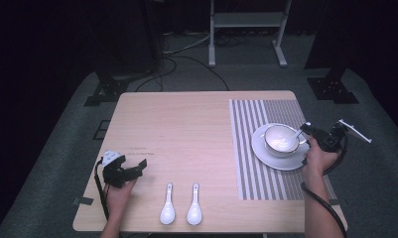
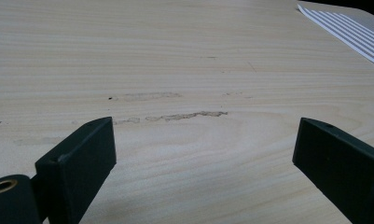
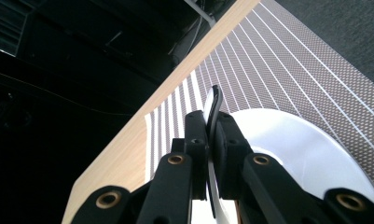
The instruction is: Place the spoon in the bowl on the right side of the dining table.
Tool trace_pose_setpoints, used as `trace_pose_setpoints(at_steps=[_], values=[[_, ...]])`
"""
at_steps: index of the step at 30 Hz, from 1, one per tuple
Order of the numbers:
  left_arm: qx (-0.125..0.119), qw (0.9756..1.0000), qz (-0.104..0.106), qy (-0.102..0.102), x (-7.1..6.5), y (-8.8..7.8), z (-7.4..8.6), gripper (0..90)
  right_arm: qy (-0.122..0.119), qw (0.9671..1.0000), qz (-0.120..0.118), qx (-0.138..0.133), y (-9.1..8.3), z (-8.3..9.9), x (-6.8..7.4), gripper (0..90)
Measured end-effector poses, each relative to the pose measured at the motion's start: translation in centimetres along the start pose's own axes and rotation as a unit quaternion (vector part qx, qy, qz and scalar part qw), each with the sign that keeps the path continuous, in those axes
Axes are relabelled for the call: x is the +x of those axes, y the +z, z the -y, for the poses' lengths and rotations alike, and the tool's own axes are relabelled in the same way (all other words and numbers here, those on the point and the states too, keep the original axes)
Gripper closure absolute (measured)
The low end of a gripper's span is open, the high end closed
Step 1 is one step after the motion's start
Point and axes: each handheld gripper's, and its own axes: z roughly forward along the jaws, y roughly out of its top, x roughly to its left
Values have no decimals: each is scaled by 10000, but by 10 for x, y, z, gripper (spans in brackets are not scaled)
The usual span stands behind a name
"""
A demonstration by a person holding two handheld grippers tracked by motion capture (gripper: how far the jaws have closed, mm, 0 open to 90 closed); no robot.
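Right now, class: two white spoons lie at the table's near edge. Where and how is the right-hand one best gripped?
Grip the right-hand spoon across its narrow handle, probably coming straight down from above. It lies flat, handle pointing away from the person and wide bowl nearest the edge, with a gap to the left-hand spoon. The open left hand-held gripper is nearer.

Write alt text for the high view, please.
The right tool holds a white spoon over a white bowl on a plate, on a striped placemat. The left tool rests open on the wooden table; two more spoons lie near the front edge.
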Motion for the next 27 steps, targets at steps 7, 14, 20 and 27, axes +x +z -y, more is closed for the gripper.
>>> trace_pose_setpoints(at_steps=[7,14,20,27], values=[[-1,10000,2,-1,0,0,0,47,-50,10000,51,30,3,4,-4,849],[-4,10000,4,-2,0,0,0,47,-170,9998,72,79,6,8,-4,849],[-1,10000,6,-4,0,0,0,47,-243,9996,58,105,6,9,-6,840],[5,10000,0,6,0,0,0,47,-403,9990,-22,175,5,10,-8,787]])
